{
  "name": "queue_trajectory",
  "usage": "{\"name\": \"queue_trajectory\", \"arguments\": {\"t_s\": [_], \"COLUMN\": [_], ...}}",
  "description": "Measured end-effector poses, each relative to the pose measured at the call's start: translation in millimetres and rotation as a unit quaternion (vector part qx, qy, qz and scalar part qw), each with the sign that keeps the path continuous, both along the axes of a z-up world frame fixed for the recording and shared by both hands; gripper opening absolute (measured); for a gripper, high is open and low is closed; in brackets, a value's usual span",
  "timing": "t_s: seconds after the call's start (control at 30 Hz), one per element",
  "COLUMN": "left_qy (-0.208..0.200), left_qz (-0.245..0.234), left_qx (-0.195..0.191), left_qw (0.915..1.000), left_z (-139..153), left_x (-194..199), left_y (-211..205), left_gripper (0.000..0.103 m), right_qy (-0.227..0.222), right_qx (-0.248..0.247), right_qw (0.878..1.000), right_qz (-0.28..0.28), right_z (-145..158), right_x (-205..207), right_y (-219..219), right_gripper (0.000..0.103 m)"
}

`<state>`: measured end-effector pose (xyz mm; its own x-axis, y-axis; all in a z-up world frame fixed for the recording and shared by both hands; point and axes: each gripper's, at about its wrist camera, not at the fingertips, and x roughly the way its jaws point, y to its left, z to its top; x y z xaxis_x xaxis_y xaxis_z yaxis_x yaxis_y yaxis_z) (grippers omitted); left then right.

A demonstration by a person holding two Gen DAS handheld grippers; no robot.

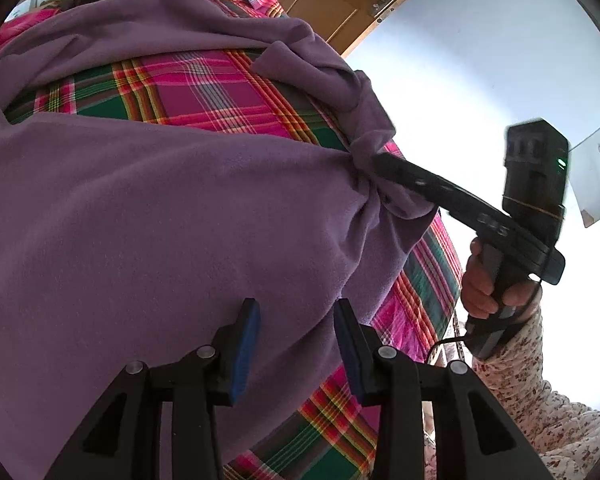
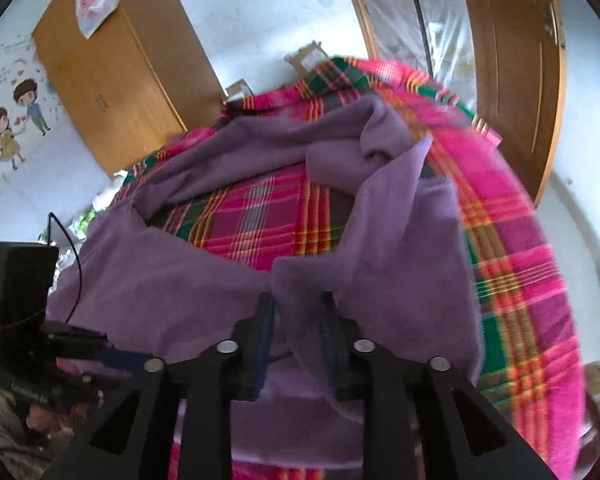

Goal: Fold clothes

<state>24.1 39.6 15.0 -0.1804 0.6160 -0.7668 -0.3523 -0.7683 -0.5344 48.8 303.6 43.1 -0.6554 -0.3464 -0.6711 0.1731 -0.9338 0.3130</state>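
Note:
A purple fleece garment point(image 1: 160, 208) lies spread over a pink and green plaid cloth point(image 1: 204, 92), with a loop of it left open so the plaid shows through. My left gripper point(image 1: 296, 324) hovers open over the garment's near part, its blue pads point(image 1: 246, 344) apart and nothing pinched between them. My right gripper point(image 2: 296, 320) is shut on a bunched fold of the purple garment point(image 2: 380, 264). In the left wrist view the right gripper point(image 1: 374, 160) pulls the cloth into gathers at its tip, held by a hand point(image 1: 484, 280). The left gripper point(image 2: 104, 354) shows at the garment's left edge.
The plaid cloth point(image 2: 516, 248) covers a raised surface and hangs past its right side. Behind stand a wooden wardrobe point(image 2: 112, 80) with a plastic bag point(image 2: 92, 0) on top, a wooden door point(image 2: 512, 64), cardboard boxes point(image 2: 306, 56) and a wall with cartoon stickers point(image 2: 16, 120).

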Motion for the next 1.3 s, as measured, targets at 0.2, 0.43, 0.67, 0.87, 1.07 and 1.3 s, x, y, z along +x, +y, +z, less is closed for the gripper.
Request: {"name": "queue_trajectory", "arguments": {"t_s": [0.2, 0.43, 0.67, 0.87, 1.07, 1.3], "left_qy": [0.008, 0.017, 0.018, 0.027, 0.027, 0.024], "left_qz": [0.005, 0.011, 0.018, 0.02, 0.023, 0.027], "left_qx": [-0.001, -0.005, -0.012, -0.023, -0.027, -0.022], "left_qw": [1.0, 0.9998, 0.9996, 0.9992, 0.999, 0.9991], "left_z": [1.5, 3.4, 1.2, 1.7, 3.7, 3.0], "left_x": [4.4, 9.6, 7.9, 10.3, 11.3, 10.5], "left_y": [-0.7, -1.1, 4.0, 7.2, 7.2, 4.8], "left_gripper": [0.039, 0.039, 0.039, 0.039, 0.039, 0.039], "right_qy": [0.023, -0.035, -0.039, -0.046, -0.038, 0.002], "right_qx": [-0.007, -0.004, 0.067, 0.101, 0.121, 0.102], "right_qw": [0.997, 0.994, 0.994, 0.992, 0.991, 0.991], "right_qz": [-0.077, -0.099, -0.082, -0.061, -0.043, -0.091], "right_z": [8.1, -23.1, -28.9, -33.0, -33.4, -13.7], "right_x": [6.4, -32.9, -68.5, -78.5, -75.4, -56.5], "right_y": [55.3, 72.4, 48.9, 37.1, 25.7, 49.0], "right_gripper": [0.027, 0.028, 0.033, 0.033, 0.005, 0.004]}}
